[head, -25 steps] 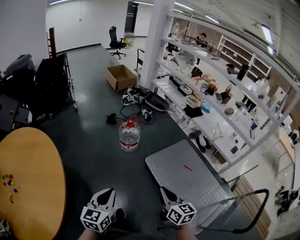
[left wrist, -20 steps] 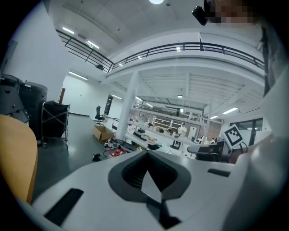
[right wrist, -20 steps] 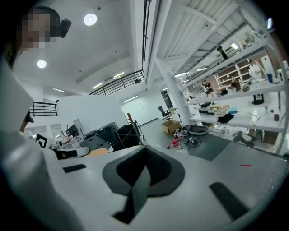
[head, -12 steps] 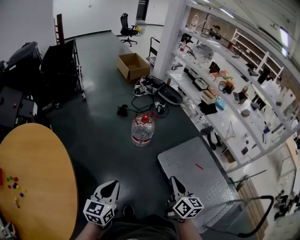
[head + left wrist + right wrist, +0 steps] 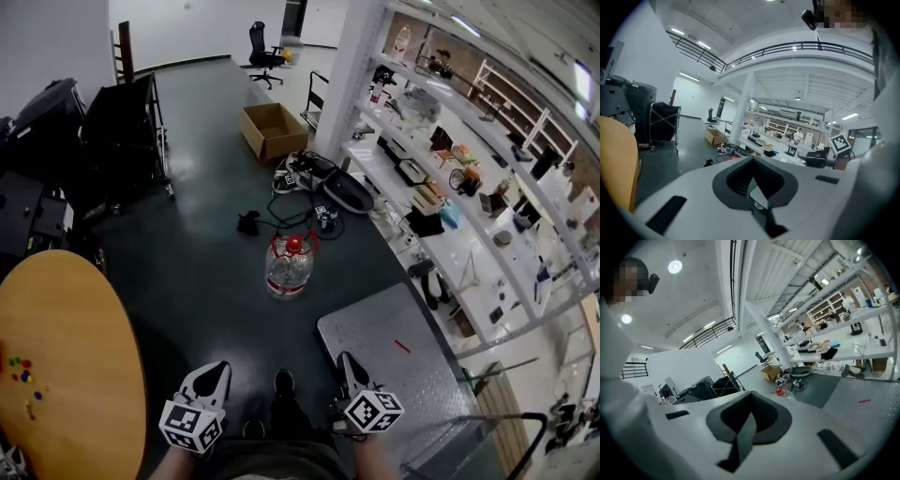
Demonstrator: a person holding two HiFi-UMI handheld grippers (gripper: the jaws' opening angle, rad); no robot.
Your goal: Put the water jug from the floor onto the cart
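One clear plastic red-capped water jug (image 5: pixel 288 265) is standing by one grey metal flatbed cart (image 5: pixel 394 370). One open brown cardboard box (image 5: pixel 273 129), one black office chair (image 5: pixel 267 42) and one round wooden worktop (image 5: pixel 66 366) are showing.

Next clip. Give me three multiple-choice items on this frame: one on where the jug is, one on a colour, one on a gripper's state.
1. Where does the water jug stand?
A) on the floor, apart from the cart
B) on the cart
C) on the round wooden table

2. What colour is the jug's cap?
A) blue
B) white
C) red

3. How do the right gripper jaws stand?
A) shut on the jug
B) shut, with nothing between them
C) wide open

Key: 1 A, the head view shows dark floor all around it, short of the cart's metal deck. 2 C, its top is plainly red. 3 B, the right gripper view shows the jaws meeting and empty.
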